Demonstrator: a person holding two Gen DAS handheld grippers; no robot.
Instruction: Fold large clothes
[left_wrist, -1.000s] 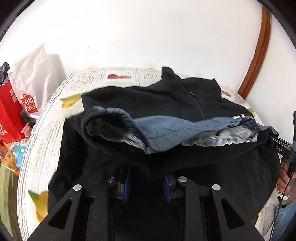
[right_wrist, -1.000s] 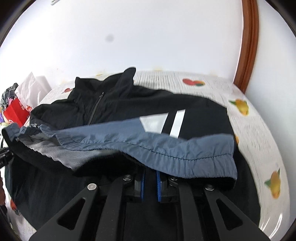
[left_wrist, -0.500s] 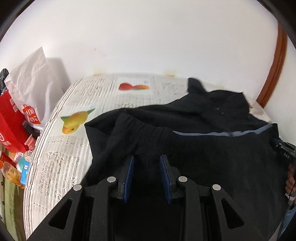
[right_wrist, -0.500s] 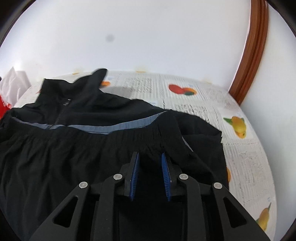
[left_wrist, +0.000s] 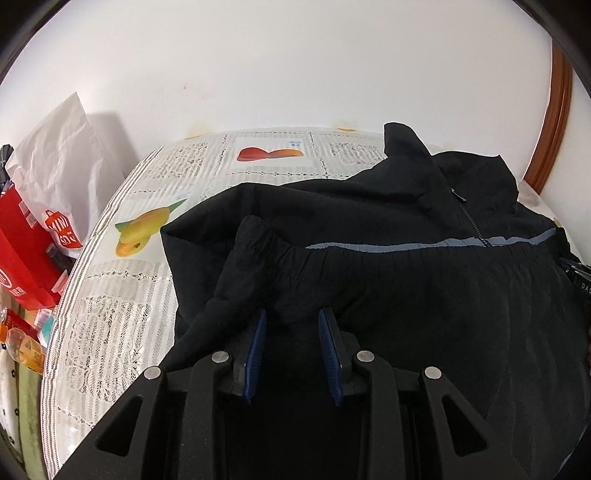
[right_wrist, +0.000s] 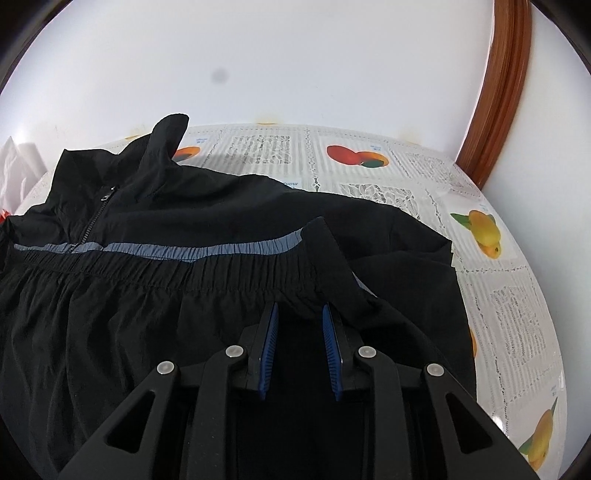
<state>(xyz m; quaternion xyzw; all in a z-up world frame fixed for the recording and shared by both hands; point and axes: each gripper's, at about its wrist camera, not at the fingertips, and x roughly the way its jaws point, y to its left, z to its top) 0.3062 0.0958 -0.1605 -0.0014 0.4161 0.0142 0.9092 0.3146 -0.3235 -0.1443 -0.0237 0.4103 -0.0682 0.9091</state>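
Black jacket (left_wrist: 406, 280) lies just ahead of each parted, empty hand-held gripper (left_wrist: 291, 321) (right_wrist: 300, 314).

matt black cloth jacket (left_wrist: 424, 288), glossy tablecloth (right_wrist: 509, 295)

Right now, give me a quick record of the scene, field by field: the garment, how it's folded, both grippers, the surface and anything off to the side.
garment: black jacket with zip collar and a grey-blue band
fold: bottom hem laid up over the chest, below the collar
left gripper: open, fingers either side of a hem ridge, not clamped
right gripper: open, at the hem's other corner
surface: table with fruit-print lace cloth
side items: red shopping bag, white paper bag
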